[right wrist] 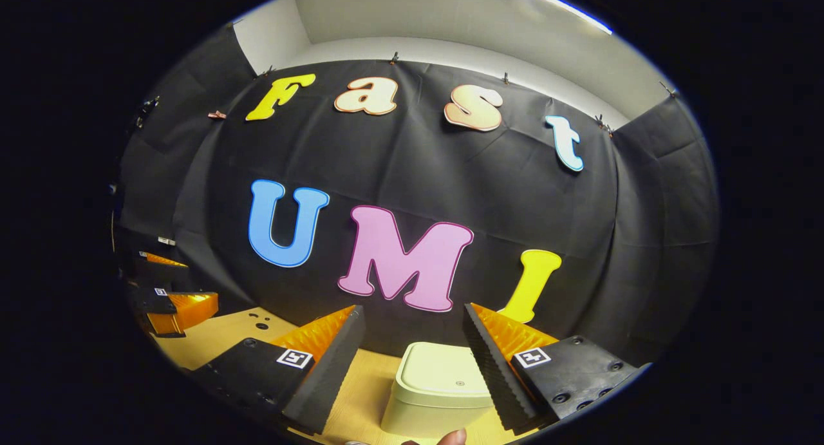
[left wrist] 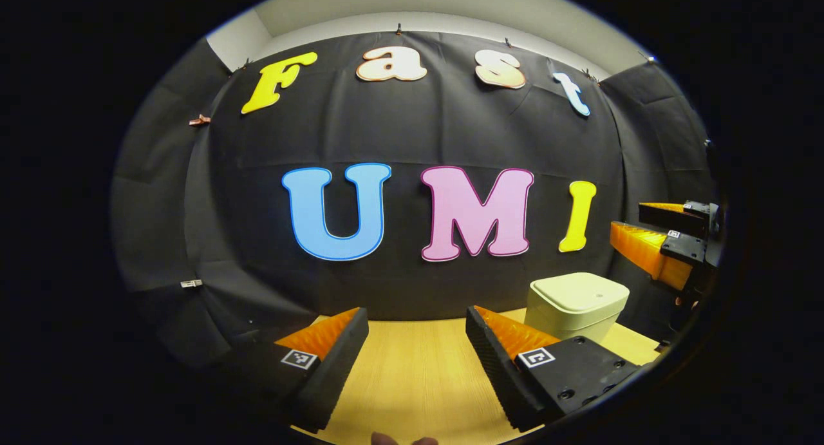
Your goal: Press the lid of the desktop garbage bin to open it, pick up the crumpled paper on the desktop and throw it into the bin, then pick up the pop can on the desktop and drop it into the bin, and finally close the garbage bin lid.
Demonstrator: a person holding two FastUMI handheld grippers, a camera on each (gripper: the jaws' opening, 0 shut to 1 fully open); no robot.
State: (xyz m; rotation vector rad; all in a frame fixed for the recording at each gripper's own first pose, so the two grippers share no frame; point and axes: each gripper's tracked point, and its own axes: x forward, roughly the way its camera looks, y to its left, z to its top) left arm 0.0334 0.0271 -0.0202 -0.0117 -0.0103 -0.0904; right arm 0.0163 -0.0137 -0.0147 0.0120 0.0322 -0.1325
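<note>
The cream desktop bin (right wrist: pixel 444 380) stands on the wooden table with its lid down flat. In the right gripper view my right gripper (right wrist: pixel 413 308) is open and held above and just in front of the bin, whose lid shows between the two fingers without touching them. In the left gripper view the bin (left wrist: pixel 576 303) sits ahead to the right. My left gripper (left wrist: pixel 417 311) is open over bare tabletop with nothing in it. The right gripper (left wrist: pixel 627 216) hangs open at the far right, higher than the bin.
The light wooden table (left wrist: pixel 418 380) runs back to the black cloth wall. The left gripper (right wrist: pixel 201 283) shows at the far left of the right gripper view, near a few small holes (right wrist: pixel 257 319) in the tabletop. A person's fingertip (right wrist: pixel 454 437) peeks in at the bottom.
</note>
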